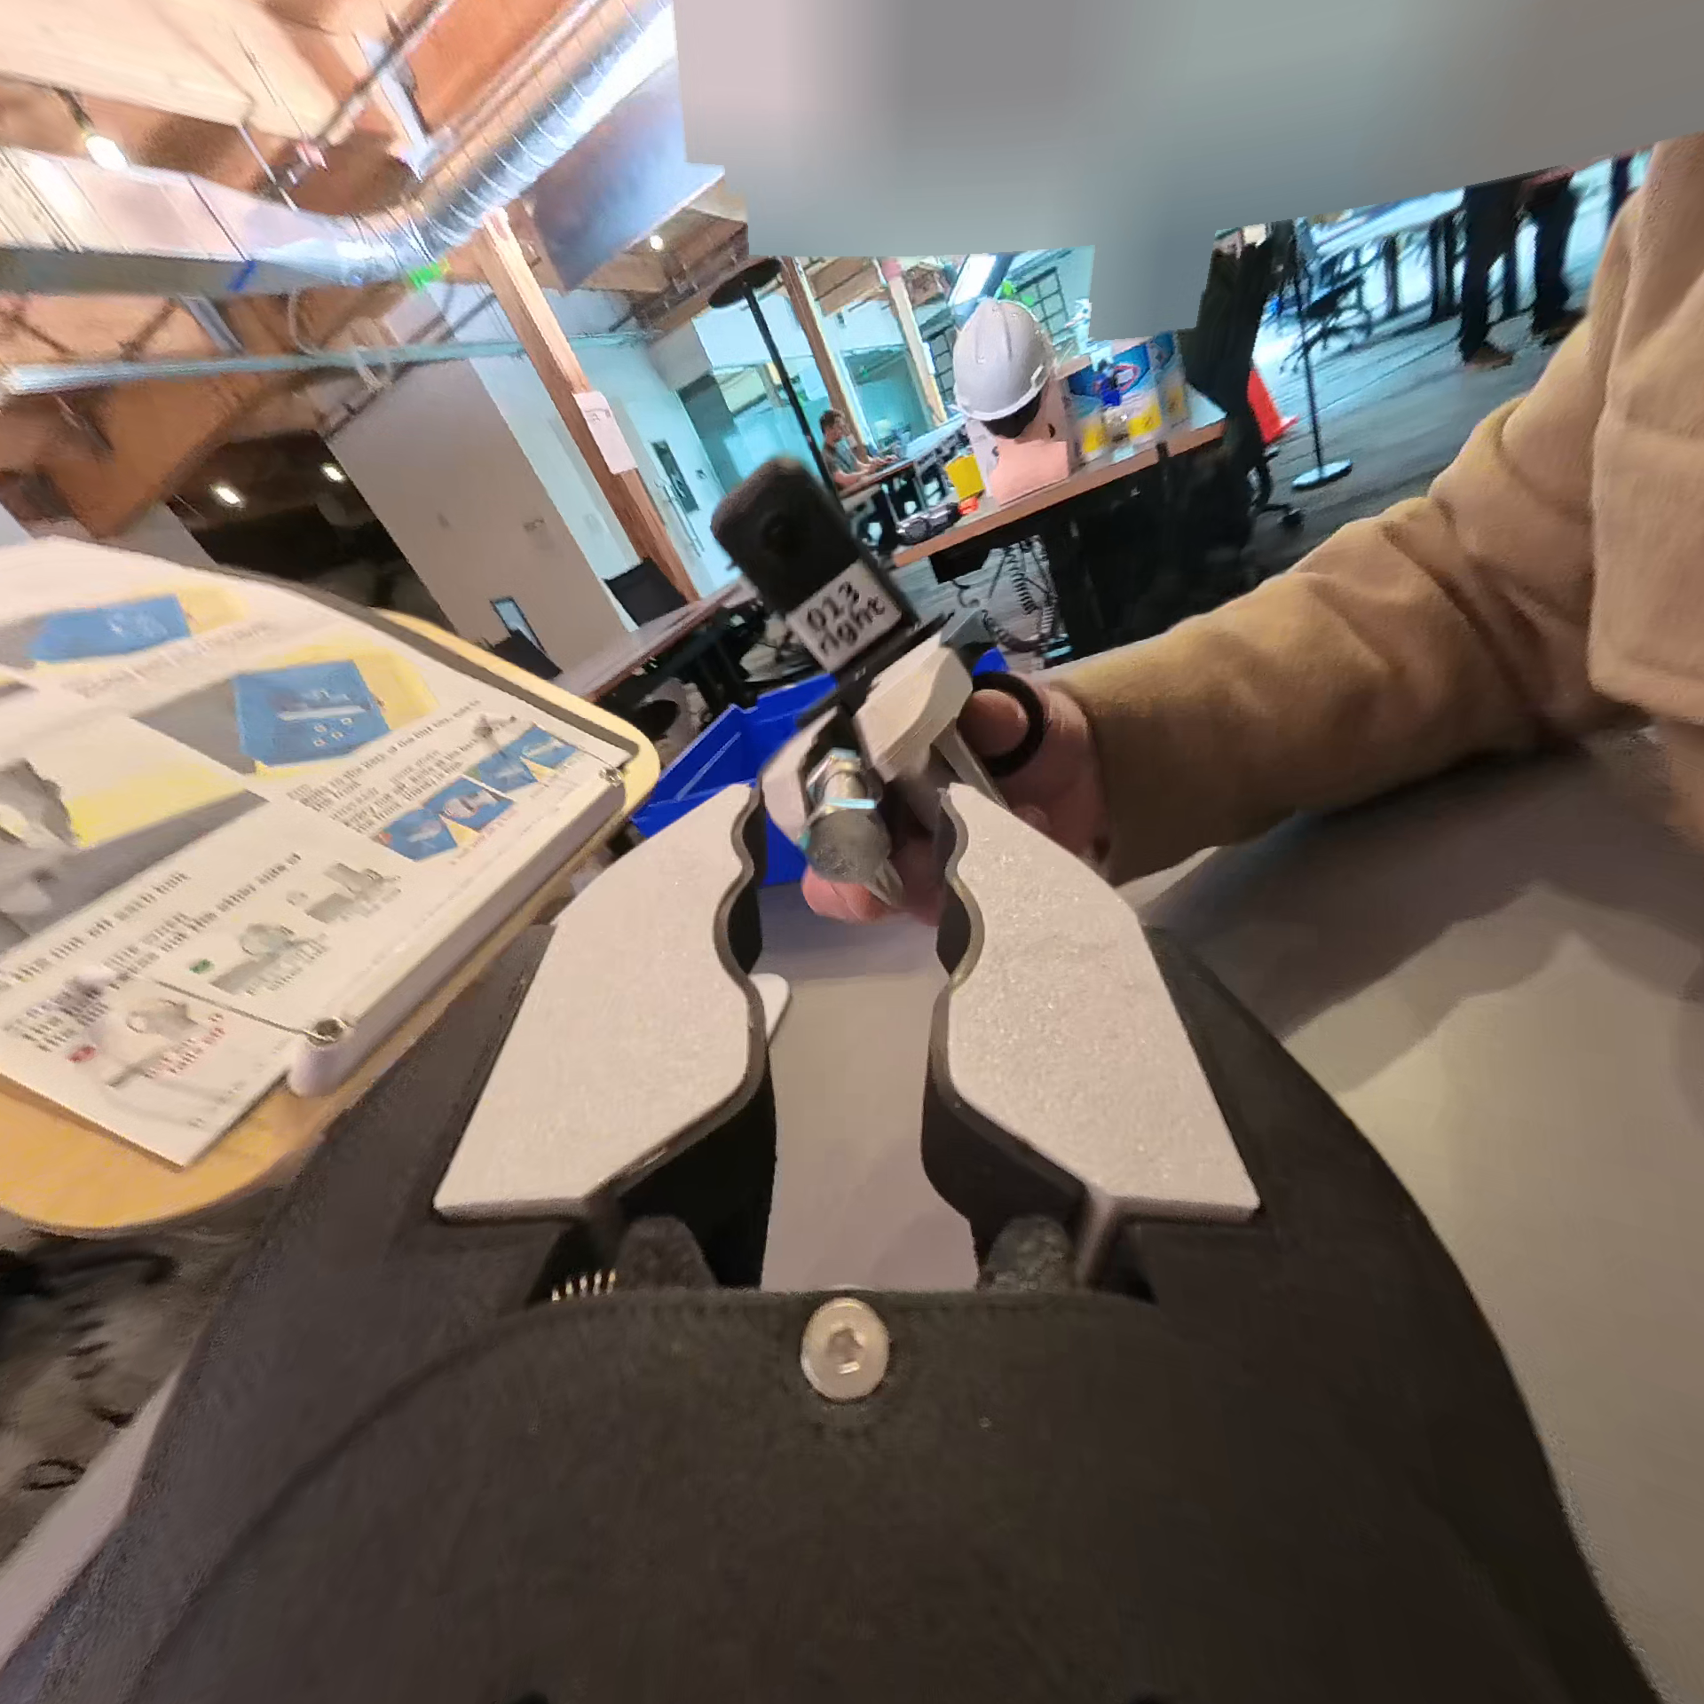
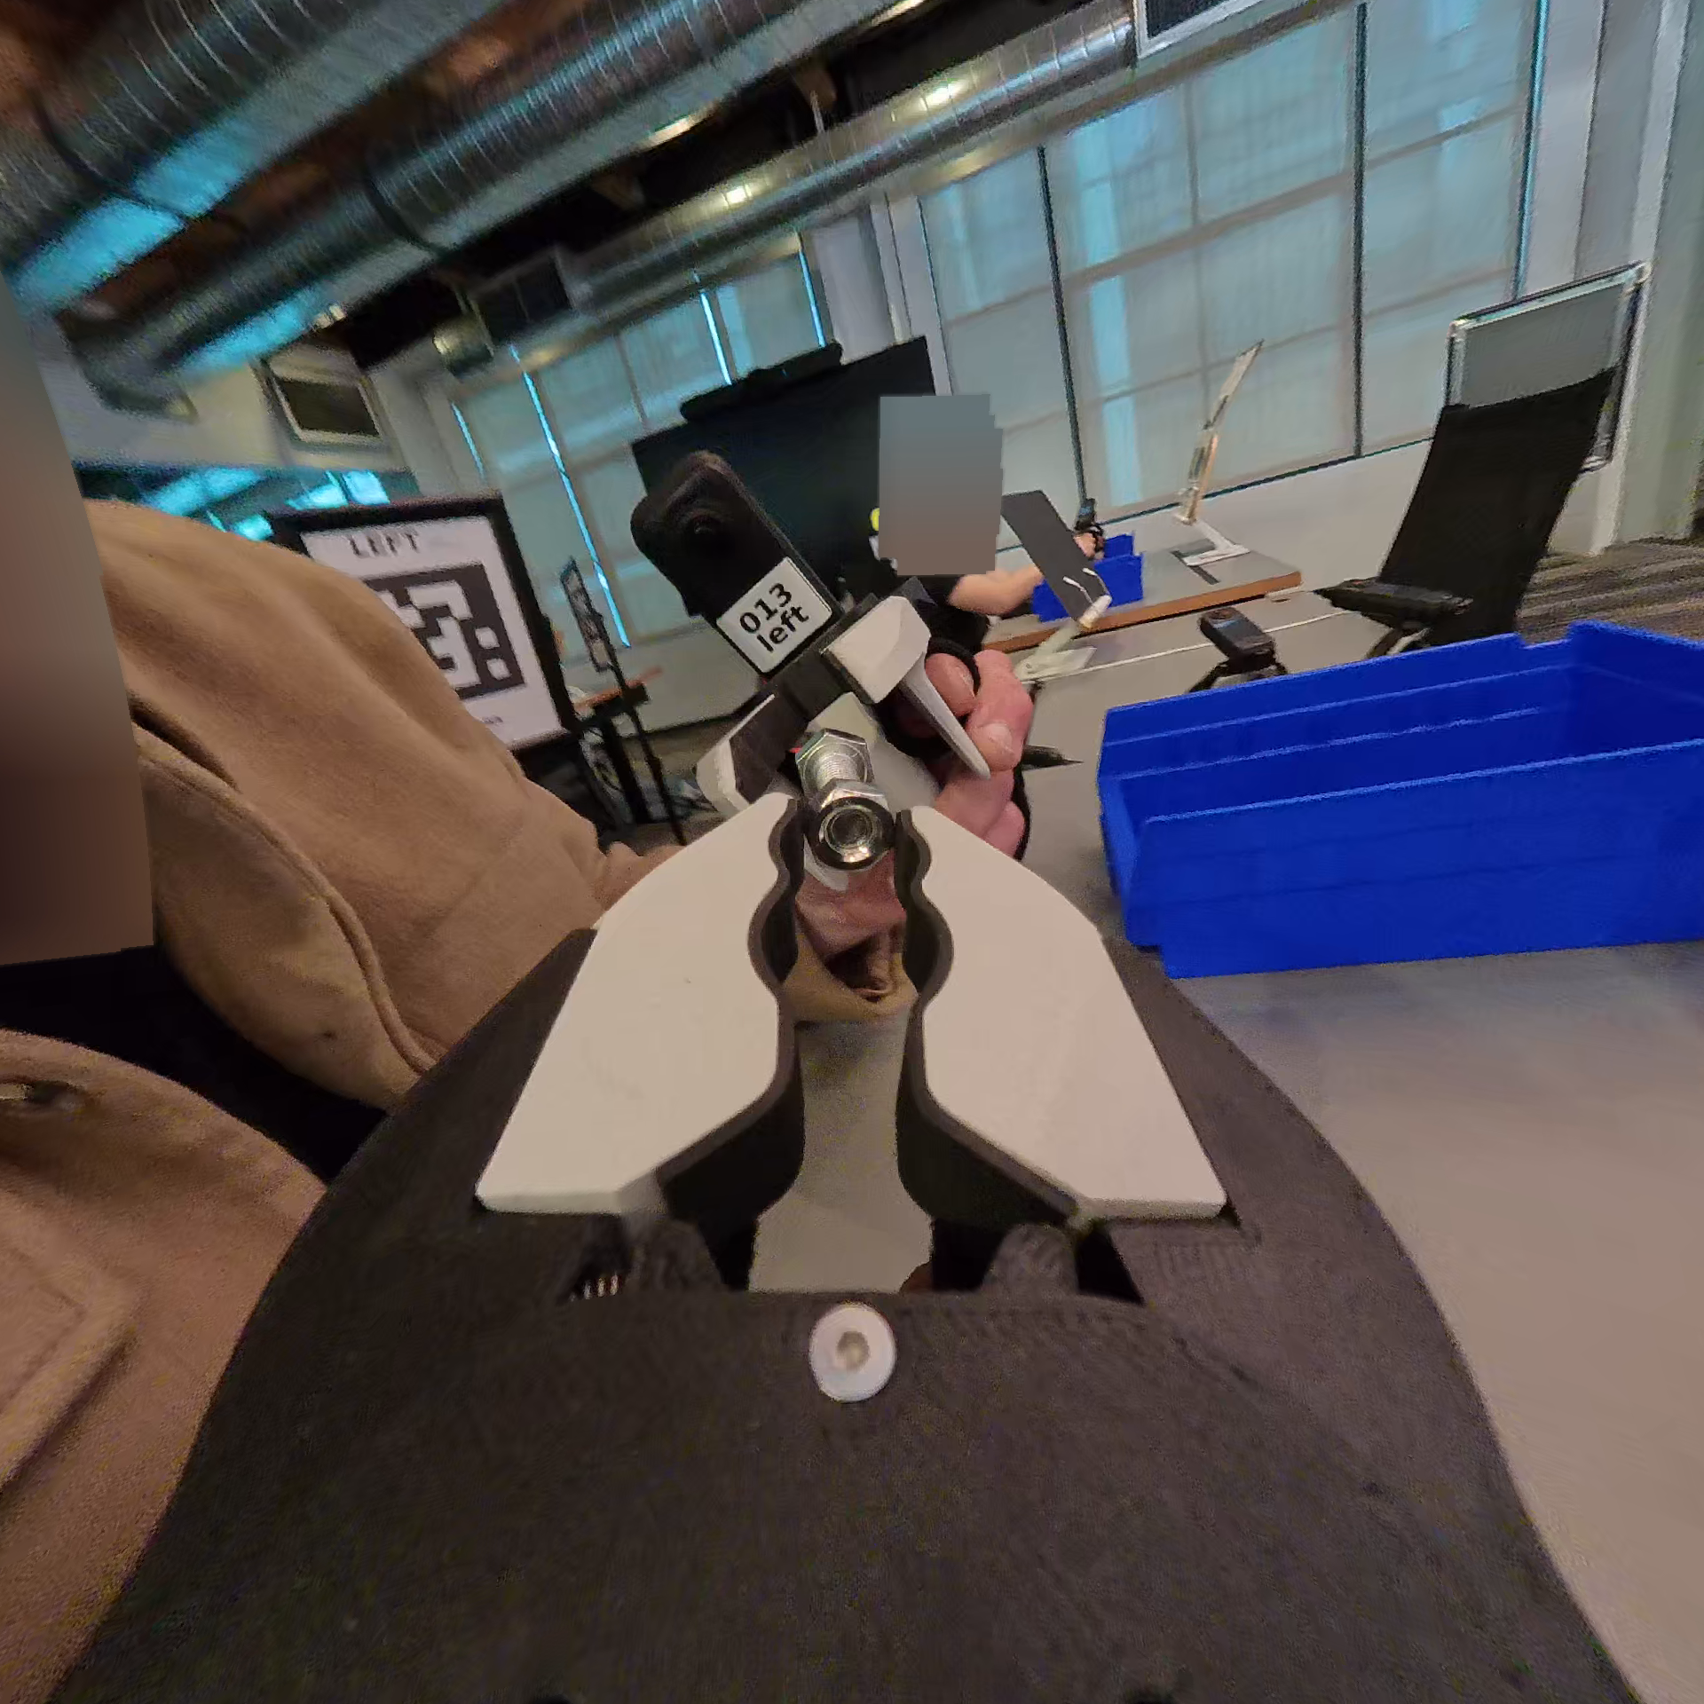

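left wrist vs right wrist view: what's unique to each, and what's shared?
Only left wrist: a printed sheet on a wooden board, and a white hard hat far off.
Only right wrist: a black-and-white marker board and a black chair.
Both: the right gripper shut on the bolt, the open left gripper, the blue bin.

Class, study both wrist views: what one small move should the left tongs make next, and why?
Probably close the left tongs gently on the bolt. The right tongs clamp its flanged end, while the left pair stands open with the bolt's other end seemingly between its tips, ungripped.
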Motion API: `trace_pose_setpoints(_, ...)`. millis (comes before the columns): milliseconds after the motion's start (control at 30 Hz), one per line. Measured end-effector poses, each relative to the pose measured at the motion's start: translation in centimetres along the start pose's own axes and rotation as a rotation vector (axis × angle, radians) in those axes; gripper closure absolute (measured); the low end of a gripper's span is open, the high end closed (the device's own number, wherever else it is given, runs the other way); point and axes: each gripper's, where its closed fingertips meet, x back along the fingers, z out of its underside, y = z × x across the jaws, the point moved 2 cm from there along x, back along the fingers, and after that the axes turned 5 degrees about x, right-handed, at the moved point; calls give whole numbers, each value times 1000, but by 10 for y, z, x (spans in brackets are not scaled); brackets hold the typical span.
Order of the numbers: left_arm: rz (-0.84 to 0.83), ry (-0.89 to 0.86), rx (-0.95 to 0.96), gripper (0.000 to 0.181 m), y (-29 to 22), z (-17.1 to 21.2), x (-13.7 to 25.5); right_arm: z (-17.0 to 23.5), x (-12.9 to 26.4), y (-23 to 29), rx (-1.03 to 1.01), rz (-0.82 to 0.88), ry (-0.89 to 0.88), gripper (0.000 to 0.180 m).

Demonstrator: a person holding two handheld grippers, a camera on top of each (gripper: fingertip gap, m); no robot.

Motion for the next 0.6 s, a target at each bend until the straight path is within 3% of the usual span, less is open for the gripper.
trace_pose_setpoints(267,-28,111,-171,161,-8,9,-7,7,-4,6,-115,-85,-66,161)
trace_pose_setpoints(500,-1,107,-99,162,-8,8,-6,8,-5,6,-88,-69,-60,161)
trace_pose_setpoints(600,27,88,26,162,-6,7,-6,6,-3,6,18,-17,-40,161)
